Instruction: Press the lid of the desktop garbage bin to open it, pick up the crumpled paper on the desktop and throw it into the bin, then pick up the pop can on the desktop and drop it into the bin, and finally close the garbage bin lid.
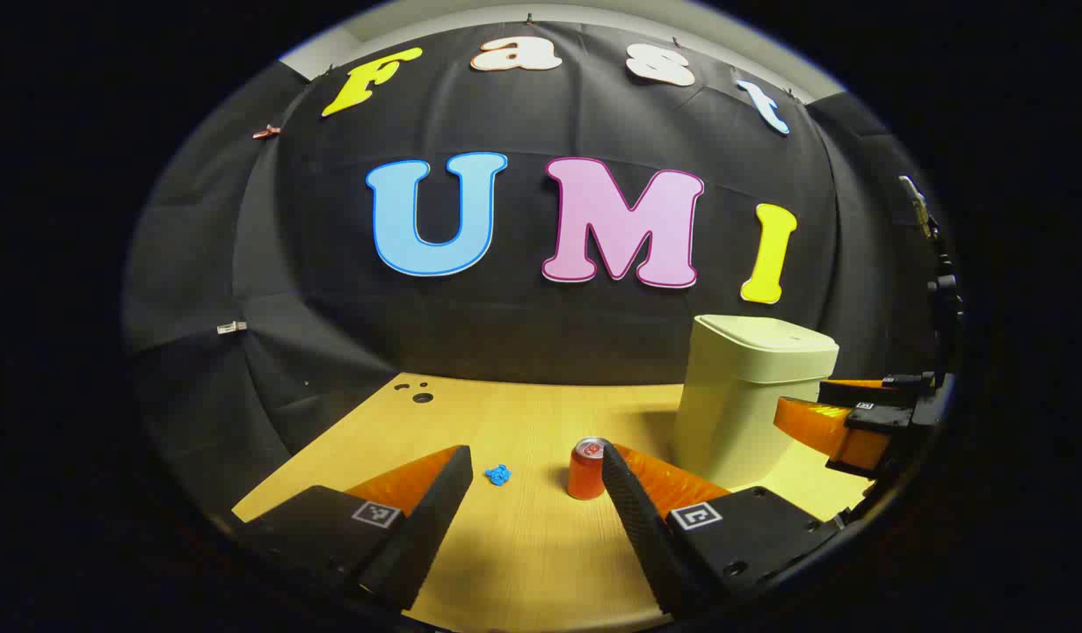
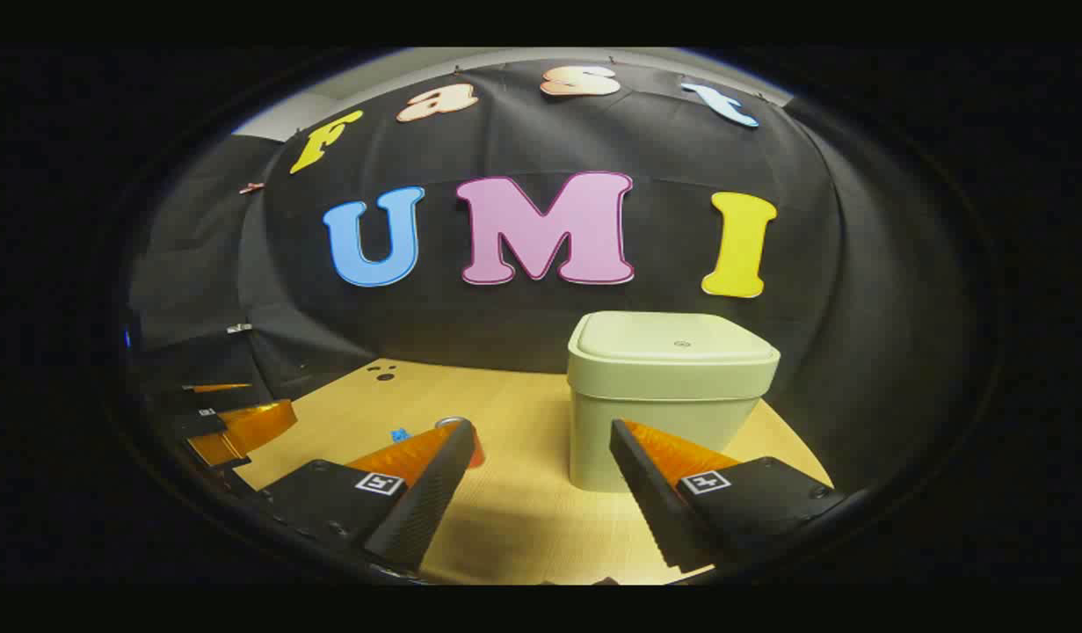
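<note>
The pale bin (image 2: pixel 672 396), lid down, stands near the desk's (image 2: pixel 523 519) back edge. A red can (image 1: pixel 586 470) stands upright beside blue crumpled paper (image 1: pixel 498 475). Both the left gripper (image 1: pixel 533 457) and right gripper (image 2: pixel 541 431) gape wide, holding nothing.

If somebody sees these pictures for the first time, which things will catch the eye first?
The pale bin stands out first, at the far right of the wooden table, lid shut. Next comes the red can, upright to the bin's left, with a small blue paper ball further left. Both grippers hang open in front.
</note>
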Action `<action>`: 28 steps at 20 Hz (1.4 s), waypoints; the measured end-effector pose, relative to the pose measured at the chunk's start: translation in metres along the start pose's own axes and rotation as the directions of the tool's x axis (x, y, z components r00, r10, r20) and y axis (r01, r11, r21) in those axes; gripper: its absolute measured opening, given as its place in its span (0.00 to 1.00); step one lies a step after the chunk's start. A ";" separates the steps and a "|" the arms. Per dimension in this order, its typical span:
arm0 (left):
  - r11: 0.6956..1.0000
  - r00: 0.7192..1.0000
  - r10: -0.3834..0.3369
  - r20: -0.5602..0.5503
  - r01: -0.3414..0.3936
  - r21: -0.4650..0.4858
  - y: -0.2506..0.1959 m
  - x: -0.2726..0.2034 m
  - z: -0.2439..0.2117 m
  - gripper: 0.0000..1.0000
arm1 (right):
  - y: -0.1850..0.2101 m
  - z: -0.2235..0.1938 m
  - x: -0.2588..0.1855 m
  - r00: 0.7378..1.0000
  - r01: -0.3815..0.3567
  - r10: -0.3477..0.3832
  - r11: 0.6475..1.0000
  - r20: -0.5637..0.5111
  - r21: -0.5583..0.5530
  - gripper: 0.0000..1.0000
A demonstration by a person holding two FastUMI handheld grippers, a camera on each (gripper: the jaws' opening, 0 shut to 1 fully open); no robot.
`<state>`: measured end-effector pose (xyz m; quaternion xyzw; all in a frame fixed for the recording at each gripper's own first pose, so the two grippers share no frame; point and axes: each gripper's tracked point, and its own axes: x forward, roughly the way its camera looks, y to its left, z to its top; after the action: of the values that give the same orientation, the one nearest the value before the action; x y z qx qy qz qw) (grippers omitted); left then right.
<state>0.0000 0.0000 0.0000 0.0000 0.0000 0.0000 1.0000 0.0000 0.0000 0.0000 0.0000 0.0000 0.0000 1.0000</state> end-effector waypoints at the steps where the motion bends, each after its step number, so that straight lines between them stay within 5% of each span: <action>1: 1.000 1.000 -0.001 -0.001 0.001 -0.001 0.000 0.000 -0.002 0.92 | 0.001 0.000 0.000 1.000 0.001 -0.001 1.000 0.000 -0.001 0.98; 15: 0.999 0.996 -0.035 -0.085 0.034 -0.010 -0.005 0.007 -0.032 0.96 | 0.003 -0.012 -0.001 0.999 0.013 -0.013 1.000 -0.044 0.004 0.98; 28: 0.998 0.994 -0.054 -0.094 0.056 0.028 -0.005 0.019 -0.035 0.95 | -0.024 0.003 0.002 0.994 0.109 -0.109 0.994 -0.012 0.030 0.93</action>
<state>0.0189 -0.0049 -0.0346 0.0156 0.0467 -0.0276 0.9984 0.0020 -0.0241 0.0026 0.0152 0.0054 -0.0545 0.9984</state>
